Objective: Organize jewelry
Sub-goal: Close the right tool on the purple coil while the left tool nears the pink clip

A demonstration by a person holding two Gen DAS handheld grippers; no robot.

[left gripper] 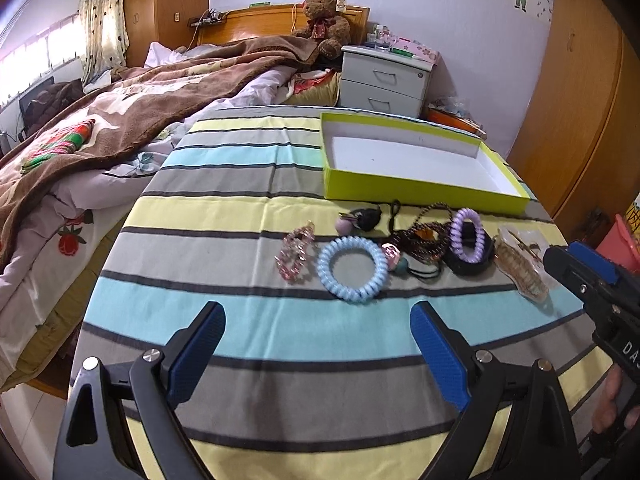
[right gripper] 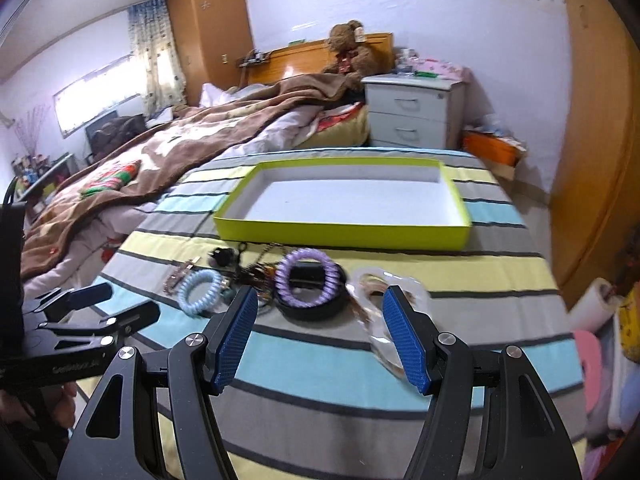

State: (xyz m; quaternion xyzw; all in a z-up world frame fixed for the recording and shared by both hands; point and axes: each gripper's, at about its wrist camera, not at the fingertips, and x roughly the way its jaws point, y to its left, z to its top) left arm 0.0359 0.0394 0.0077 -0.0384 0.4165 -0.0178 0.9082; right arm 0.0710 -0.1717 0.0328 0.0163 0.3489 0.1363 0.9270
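Note:
A row of jewelry lies on a striped cloth: a pink chain bracelet (left gripper: 295,255), a light-blue spiral hair tie (left gripper: 352,269), a purple spiral hair tie (left gripper: 465,235) on a black band (right gripper: 310,304), a dark braided cord (left gripper: 420,236), and a clear packet (left gripper: 520,264). Behind them sits an empty lime-green tray (left gripper: 420,190) with a white inside. My left gripper (left gripper: 316,324) is open, just short of the blue tie. My right gripper (right gripper: 320,310) is open, hovering over the black band and the clear packet (right gripper: 380,320).
The striped cloth (left gripper: 240,320) covers a table beside an unmade bed with a brown blanket (left gripper: 140,112). A grey nightstand (left gripper: 384,80) stands beyond the tray. Wooden wardrobe doors (left gripper: 580,120) line the right. The right gripper also shows at the left wrist view's right edge (left gripper: 580,276).

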